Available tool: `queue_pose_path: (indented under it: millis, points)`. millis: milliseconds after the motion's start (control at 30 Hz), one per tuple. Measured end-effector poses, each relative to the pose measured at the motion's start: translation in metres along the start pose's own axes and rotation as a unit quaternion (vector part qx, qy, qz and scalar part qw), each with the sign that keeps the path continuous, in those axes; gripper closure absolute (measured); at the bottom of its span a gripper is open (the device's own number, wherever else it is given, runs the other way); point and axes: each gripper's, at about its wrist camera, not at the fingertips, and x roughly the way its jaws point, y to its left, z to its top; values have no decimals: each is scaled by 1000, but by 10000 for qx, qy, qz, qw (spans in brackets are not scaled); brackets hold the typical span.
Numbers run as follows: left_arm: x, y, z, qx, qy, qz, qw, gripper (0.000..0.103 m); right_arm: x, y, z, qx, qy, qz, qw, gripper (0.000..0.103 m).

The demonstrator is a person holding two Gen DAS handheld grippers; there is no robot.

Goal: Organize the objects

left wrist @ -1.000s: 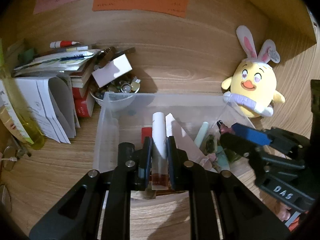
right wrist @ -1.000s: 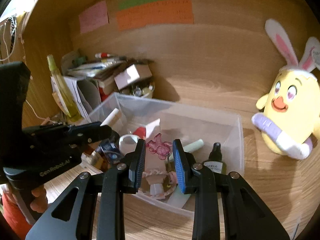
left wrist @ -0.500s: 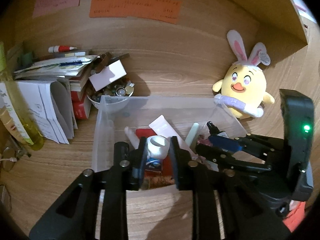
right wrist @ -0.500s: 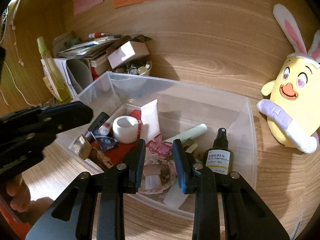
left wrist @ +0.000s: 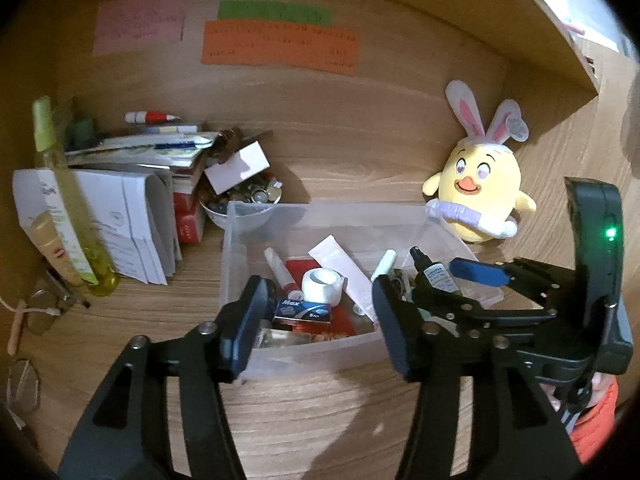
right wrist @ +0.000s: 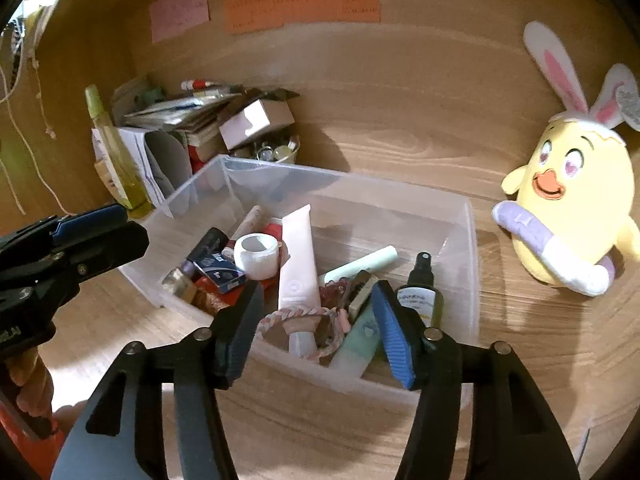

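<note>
**Desk:** What does the frame show?

**Photographer:** Two hand-held claws poised over a clear plastic bin (right wrist: pixel 460 240) on a wooden counter (left wrist: pixel 320 420). The left claw (left wrist: pixel 316 320) and the right claw (right wrist: pixel 316 324) both stand wide, with nothing pinched between the pads. Their jaws have just been opening; bin contents show in the gaps, but nothing is gripped.

**Desk:** Where are the task's things?

**Photographer:** All in the bin. On the left claw's side lie a white tape roll (left wrist: pixel 322 282), a small blue box (left wrist: pixel 306 310) and a thin red-tipped tube (left wrist: pixel 280 276). A pink tube (right wrist: pixel 298 256) lies in the middle, its long axis running from near wall to far wall. On the right claw's side are a braided pink band (right wrist: pixel 296 314), a pale green stick (right wrist: pixel 360 264) and a dark spray bottle (right wrist: pixel 422 284), upright.

**Desk:** Which claw is nearer what?

**Photographer:** The band lies straight ahead of and below the right claw, between its jaws as its camera sees it. The tape roll and box sit likewise ahead of the left. The yellow plush chick (right wrist: pixel 568 208) stands outside the bin, to the right claw's side.
</note>
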Motion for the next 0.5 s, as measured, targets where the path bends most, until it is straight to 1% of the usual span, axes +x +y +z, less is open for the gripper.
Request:
queue_pose_path:
  millis: [67, 100, 167, 233, 333, 500]
  points:
    - [-6, -1, -2, 22, -52, 18, 10000, 35, -12, 1, -2, -13, -129, -33, 9999, 37]
    - [-8, -2, -3, 33, -77, 39, 10000, 33, -18, 1, -4, -19, -198, -46, 9998, 35]
    - [-13, -4, -5, 90, -137, 113, 9998, 28, -32, 1, -7, -19, -368, -79, 9993, 24]
    - [-17, -8, -8, 160, -170, 172, 9996, 26, -42, 2, -10, -28, -481, -105, 9988, 20]
    - [-23, -12, -14, 198, -214, 200, 9994, 19, -57, 3, -15, -42, -610, -140, 9980, 19]
    - [-30, -16, -21, 191, -252, 205, 9993, 11, -75, 4, -28, -53, -748, -168, 9970, 14]
